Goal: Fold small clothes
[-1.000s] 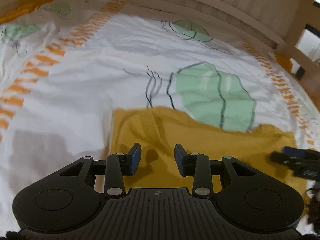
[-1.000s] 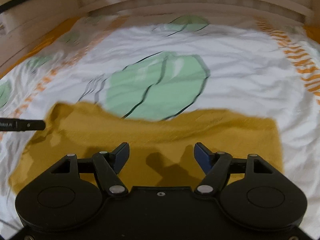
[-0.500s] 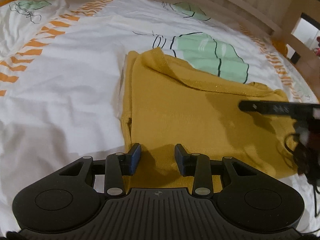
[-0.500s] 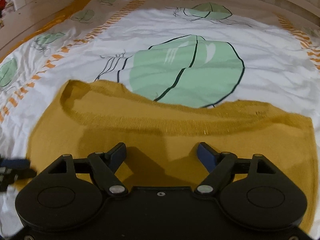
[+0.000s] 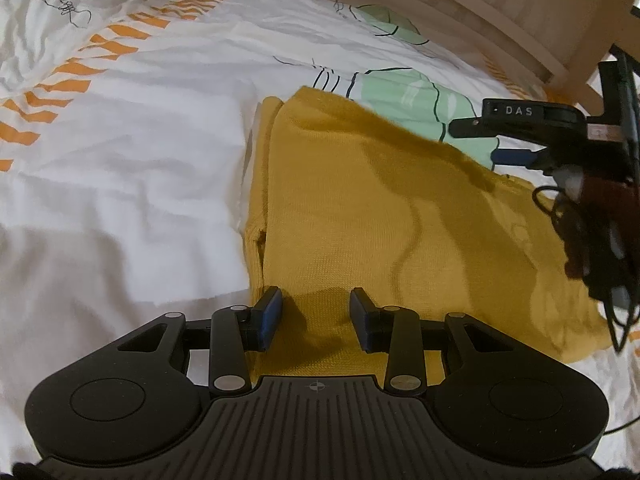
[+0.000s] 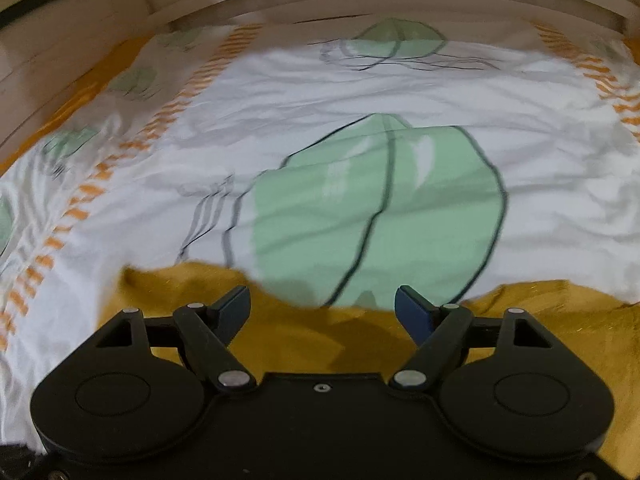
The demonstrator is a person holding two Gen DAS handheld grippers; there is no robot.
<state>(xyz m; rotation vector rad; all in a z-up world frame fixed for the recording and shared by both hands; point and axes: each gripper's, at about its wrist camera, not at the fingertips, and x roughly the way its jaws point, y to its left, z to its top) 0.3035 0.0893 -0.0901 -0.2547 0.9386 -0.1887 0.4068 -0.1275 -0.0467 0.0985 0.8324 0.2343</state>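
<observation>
A mustard-yellow knit garment (image 5: 380,216) lies folded on the bed, with doubled layers along its left edge. My left gripper (image 5: 316,316) is open and empty, its jaws just above the garment's near left part. My right gripper (image 6: 322,308) is open and empty, wider apart, over the garment's (image 6: 304,340) far edge; this view is motion-blurred. The right gripper also shows in the left wrist view (image 5: 516,136), above the garment's far right corner.
A white bed sheet (image 5: 132,152) with green leaf prints (image 6: 376,216) and orange stripes (image 6: 52,236) lies under the garment. A wooden bed frame (image 5: 492,20) runs along the far side. Black cables (image 5: 600,240) hang at the right.
Both grippers stay open. The right gripper has moved forward toward the garment's far edge, so less yellow shows in its view. The left view shifted slightly closer to the garment's near edge.
</observation>
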